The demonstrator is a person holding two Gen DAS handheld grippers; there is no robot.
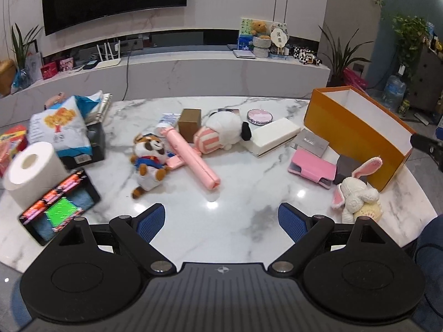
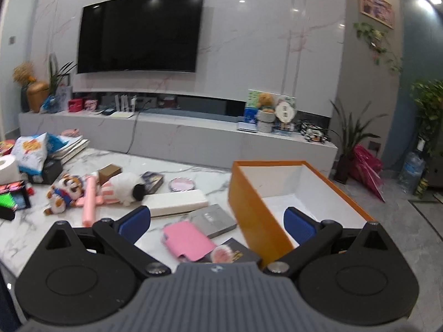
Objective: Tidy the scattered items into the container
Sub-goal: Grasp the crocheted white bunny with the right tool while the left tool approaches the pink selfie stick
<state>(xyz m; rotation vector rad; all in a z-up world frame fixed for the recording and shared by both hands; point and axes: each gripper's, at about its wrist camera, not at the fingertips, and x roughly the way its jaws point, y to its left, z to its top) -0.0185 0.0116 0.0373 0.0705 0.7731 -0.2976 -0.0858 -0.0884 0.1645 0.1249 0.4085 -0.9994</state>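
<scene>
An open orange box (image 1: pixel 357 130) with a white inside stands at the table's right; it also shows in the right wrist view (image 2: pixel 257 221). Scattered items lie on the marble table (image 1: pixel 249 193): a raccoon plush (image 1: pixel 149 157), a pink tube (image 1: pixel 193 157), a white dog plush (image 1: pixel 221 132), a white case (image 1: pixel 271 135), a pink wallet (image 1: pixel 311 167), a white bunny (image 1: pixel 357 193). My left gripper (image 1: pixel 221 221) is open and empty above the table's near edge. My right gripper (image 2: pixel 217 221) is open and empty, straddling the box's near left wall.
A toilet roll (image 1: pixel 30 171), snack bags (image 1: pixel 58 127) and a black towel box (image 1: pixel 58 207) crowd the table's left. A brown box (image 1: pixel 189 120), a round compact (image 1: pixel 259 116) and a grey card (image 1: pixel 313 142) lie mid-table. A TV bench (image 1: pixel 193 72) stands behind.
</scene>
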